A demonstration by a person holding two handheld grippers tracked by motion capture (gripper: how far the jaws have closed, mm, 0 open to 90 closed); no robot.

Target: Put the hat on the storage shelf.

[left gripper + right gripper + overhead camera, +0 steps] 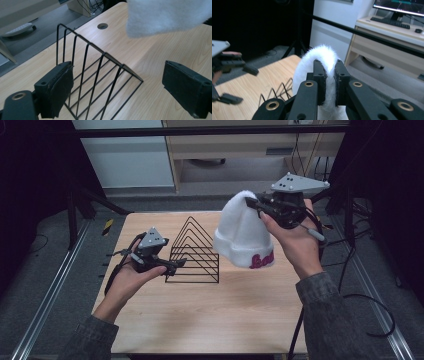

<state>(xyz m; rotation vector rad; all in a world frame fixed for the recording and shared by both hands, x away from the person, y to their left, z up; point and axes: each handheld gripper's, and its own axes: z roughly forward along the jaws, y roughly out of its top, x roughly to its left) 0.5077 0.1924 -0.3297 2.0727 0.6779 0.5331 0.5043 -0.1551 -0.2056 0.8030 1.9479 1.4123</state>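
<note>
Pale wooden worktop (210, 320), carrying a black wire rack (192, 252) of triangular dividers near its middle. Above and just to the right of that rack, hanging clear of the wood: a white fleecy beanie (242, 237), pinched at its crown, cuff downward.

Right hand-held gripper (261, 206): closed tight on the crown of the beanie, fleece squeezed between both pads in the right gripper view, nothing else held. Left hand-held gripper (172, 266): jaws spread wide, holding nothing, set at the near left end of the rack, one pad just beside the wires in the left gripper view.

Likely step, judged from the layout: bringing the beanie down over or onto the rack. To do it well:
- Keep the crown pinch firm; soft fleece slips easily.
- Carry the open cuff across until centred over the wire peaks before lowering.
- Lower slowly, so the cuff does not snag on a single wire and tip the light rack.
- Close the left jaws on a wire, or press against the frame, to steady the rack beforehand.
- Release only once the fabric rests with its weight on the rack.

Writing: red script on the cuff (261, 260), seemingly beginning "Lo" or "La", the rest folded out of sight and too blurred to read. No other label legible.
</note>
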